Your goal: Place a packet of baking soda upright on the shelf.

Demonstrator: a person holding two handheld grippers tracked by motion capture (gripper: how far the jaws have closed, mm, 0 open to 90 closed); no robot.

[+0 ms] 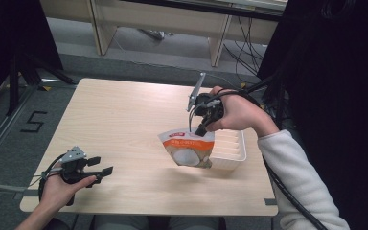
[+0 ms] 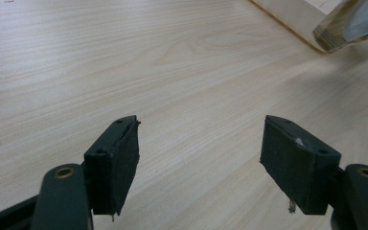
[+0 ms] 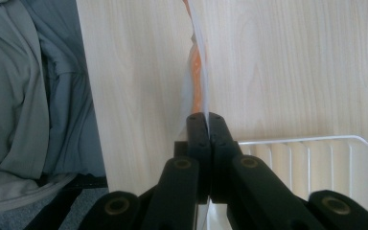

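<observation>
We see an orange-and-white pouch (image 1: 188, 148) hanging by its top edge, its long axis running from that pinched edge down to its wider bottom, printed face turned toward the near side of the bench (image 1: 124, 120). It hangs directly below the right claw (image 1: 202, 128), whose jaws are clenched on the pouch's upper rim; in the right gripper view the thin pouch edge (image 3: 199, 72) runs straight away from the closed jaws. Its lower part sits at the left end of a white ribbed tray (image 1: 230, 148). Well apart, near the bench's front left corner, the left claw (image 1: 100, 166) hovers released, jaws spread over bare wood.
</observation>
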